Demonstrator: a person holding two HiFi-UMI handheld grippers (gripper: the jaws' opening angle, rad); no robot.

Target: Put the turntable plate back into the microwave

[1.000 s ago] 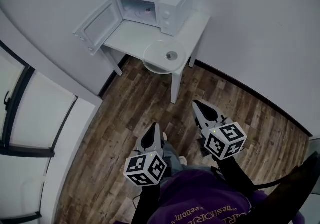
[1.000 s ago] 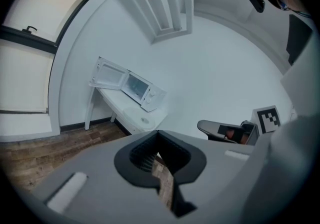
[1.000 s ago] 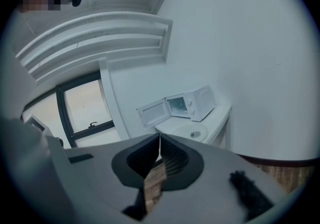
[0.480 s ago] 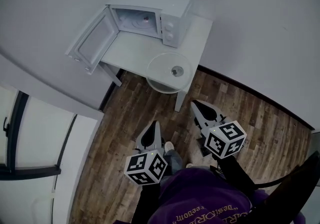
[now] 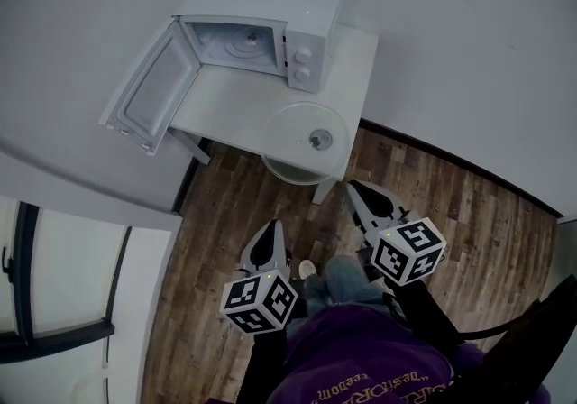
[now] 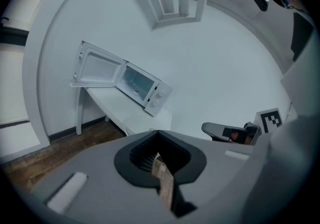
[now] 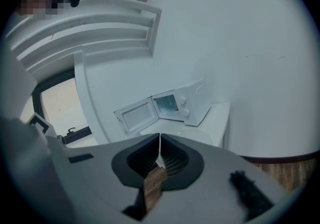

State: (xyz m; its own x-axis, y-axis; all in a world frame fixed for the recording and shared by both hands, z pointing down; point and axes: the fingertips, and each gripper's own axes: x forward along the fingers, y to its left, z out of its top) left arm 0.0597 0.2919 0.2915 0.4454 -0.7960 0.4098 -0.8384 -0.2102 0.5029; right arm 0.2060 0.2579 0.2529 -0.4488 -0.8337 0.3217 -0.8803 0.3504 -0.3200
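The round glass turntable plate (image 5: 305, 142) lies on the front corner of the white table (image 5: 230, 96), overhanging its edge a little. Behind it stands the white microwave (image 5: 270, 28) with its door (image 5: 144, 100) swung wide open and the cavity bare. My left gripper (image 5: 270, 229) and right gripper (image 5: 353, 188) hang over the wooden floor short of the table, both shut with nothing in them. The left gripper view shows the left gripper's (image 6: 157, 132) jaws closed and the microwave (image 6: 147, 88) ahead. The right gripper view shows the right gripper's (image 7: 160, 135) jaws closed below the plate (image 7: 192, 135).
A white wall runs behind the table. White panels with black handles (image 5: 54, 303) stand at the left. Brown wooden floor (image 5: 469, 213) lies between me and the table. My own legs and shoe (image 5: 308, 269) show between the grippers.
I have stepped toward the table: microwave, table and plate sit larger and lower in the head view, and both grippers are nearer the table's front corner. Both stay shut.
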